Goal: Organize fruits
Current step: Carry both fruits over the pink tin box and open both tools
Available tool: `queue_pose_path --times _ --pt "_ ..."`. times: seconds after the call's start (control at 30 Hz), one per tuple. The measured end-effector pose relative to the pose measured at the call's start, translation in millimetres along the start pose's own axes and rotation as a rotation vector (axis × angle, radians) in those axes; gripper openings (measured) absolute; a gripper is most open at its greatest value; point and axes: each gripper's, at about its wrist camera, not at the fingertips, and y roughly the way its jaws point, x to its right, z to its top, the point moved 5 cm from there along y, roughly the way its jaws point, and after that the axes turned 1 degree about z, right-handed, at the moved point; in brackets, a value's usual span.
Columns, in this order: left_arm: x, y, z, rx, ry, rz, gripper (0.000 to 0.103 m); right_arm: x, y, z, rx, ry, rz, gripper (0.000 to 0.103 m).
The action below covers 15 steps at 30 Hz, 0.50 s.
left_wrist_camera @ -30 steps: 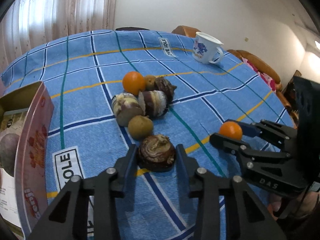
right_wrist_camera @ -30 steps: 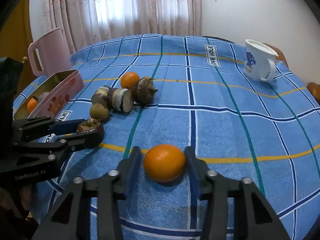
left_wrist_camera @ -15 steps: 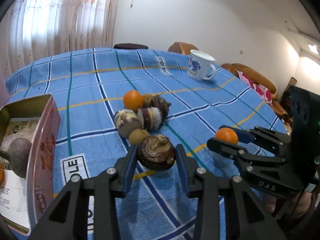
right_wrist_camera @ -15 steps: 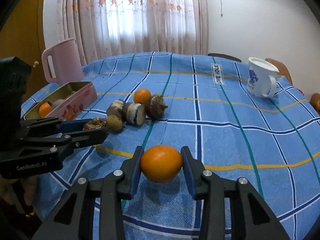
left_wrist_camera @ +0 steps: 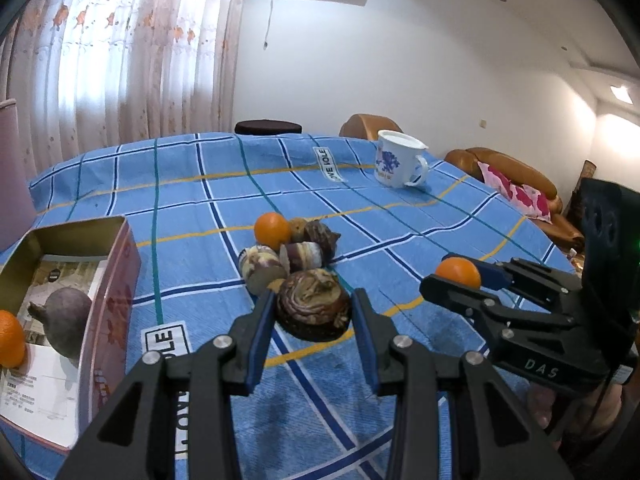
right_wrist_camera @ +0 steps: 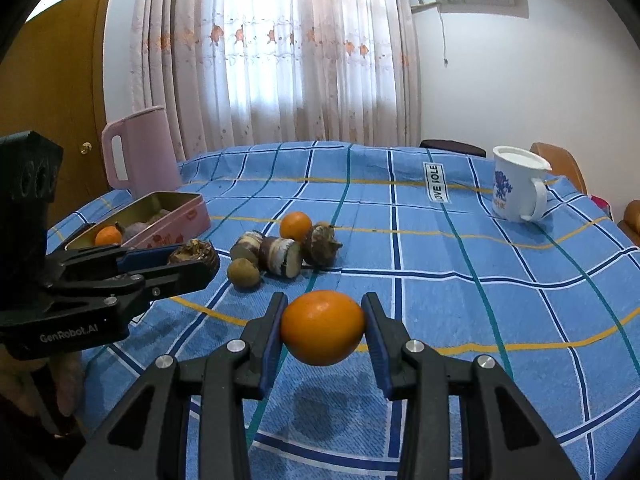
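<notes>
My left gripper [left_wrist_camera: 314, 312] is shut on a brown striped fruit [left_wrist_camera: 314, 306] and holds it above the blue checked tablecloth; it also shows in the right wrist view [right_wrist_camera: 192, 254]. My right gripper [right_wrist_camera: 323, 326] is shut on an orange [right_wrist_camera: 323, 327], lifted off the cloth; the orange also shows in the left wrist view [left_wrist_camera: 458, 273]. A pile of fruit [left_wrist_camera: 288, 246] with another orange [left_wrist_camera: 273, 229] lies mid-table. A pink tin box [left_wrist_camera: 116, 300] at the left holds an orange [left_wrist_camera: 10, 338] and a dark fruit [left_wrist_camera: 66, 322].
A white mug with a blue print [left_wrist_camera: 396, 164] stands at the far right of the table. A pink jug [right_wrist_camera: 140, 152] stands behind the tin box [right_wrist_camera: 176, 216]. Chairs and a sofa [left_wrist_camera: 516, 184] lie beyond the table's edge.
Both grippers have risen from the cloth, each carrying its fruit. The views now look more level across the table.
</notes>
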Motion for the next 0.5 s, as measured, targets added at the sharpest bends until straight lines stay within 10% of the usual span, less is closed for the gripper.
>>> queue_pose_path --times 0.5 --pt "1.9 -13.9 0.3 0.079 0.013 0.045 0.04 -2.3 -11.8 1.1 0.079 -0.014 0.006 0.04"
